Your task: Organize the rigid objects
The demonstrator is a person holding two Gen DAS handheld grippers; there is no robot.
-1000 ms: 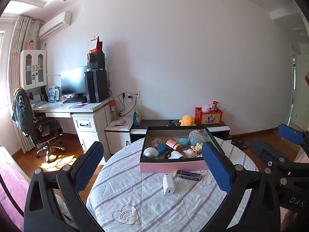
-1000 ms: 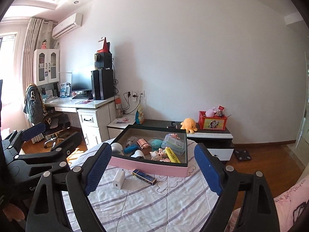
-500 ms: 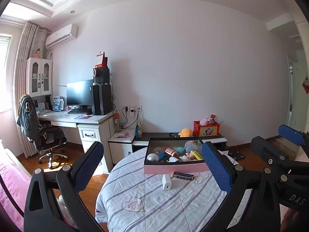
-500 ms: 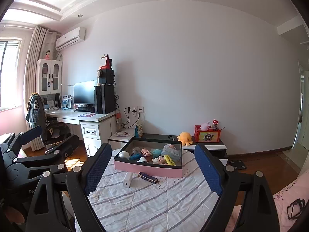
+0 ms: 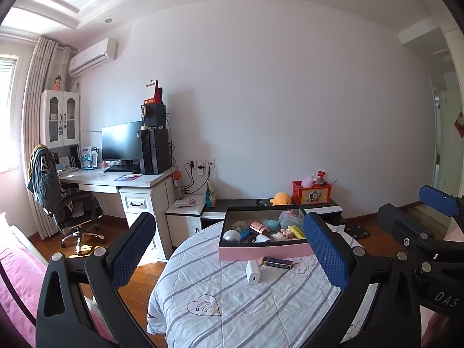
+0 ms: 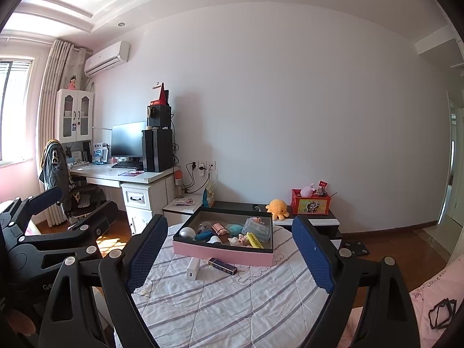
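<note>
1. Left wrist view first: at the far left we see a desk (image 5: 136, 178) with a monitor (image 5: 121, 140), and an office chair (image 5: 72, 211) draped with a jacket.
2. Our left gripper (image 5: 229, 250) is spread wide with nothing between its blue pads, hovering short of the table.
3. Between those fingers stands the round table (image 5: 232, 304) under a striped cloth; on it sits a pink tray (image 5: 262, 253) filled with small toys and oddments.
4. Just in front of the tray lie a white charger (image 5: 253, 271) and, beside it to the right, a dark blue box (image 5: 277, 262), both outside the tray.
5. Our right gripper (image 6: 229, 253) is likewise spread and empty, facing the same tray from the right side.
6. Against the wall, a yellow plush (image 6: 277, 208) sits beside a red crate (image 6: 310, 205).
</note>
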